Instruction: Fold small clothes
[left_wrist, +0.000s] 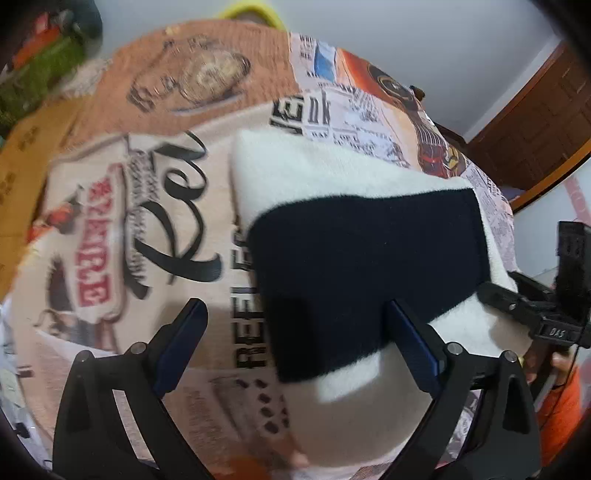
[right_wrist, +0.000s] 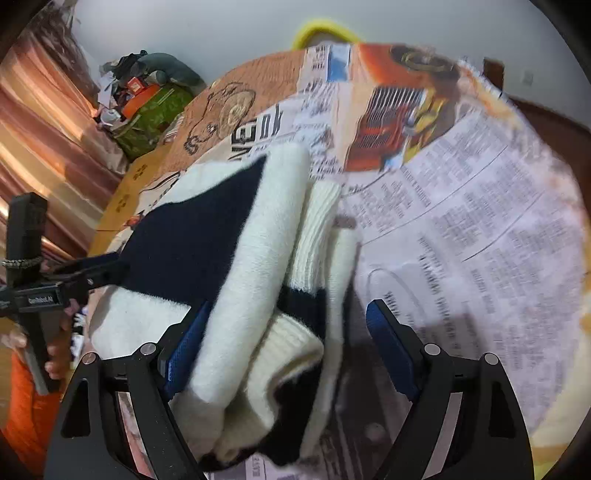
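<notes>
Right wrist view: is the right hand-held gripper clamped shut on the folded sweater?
No. The right hand-held gripper stands wide open around the folded white and navy sweater, with a clear gap at its right finger.

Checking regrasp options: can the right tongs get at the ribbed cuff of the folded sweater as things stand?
Probably yes. The right tongs stand open with the ribbed cuff already lying between the fingers, nothing covering it. The left tongs hover open at the sweater's other side, clear of that approach.
</notes>
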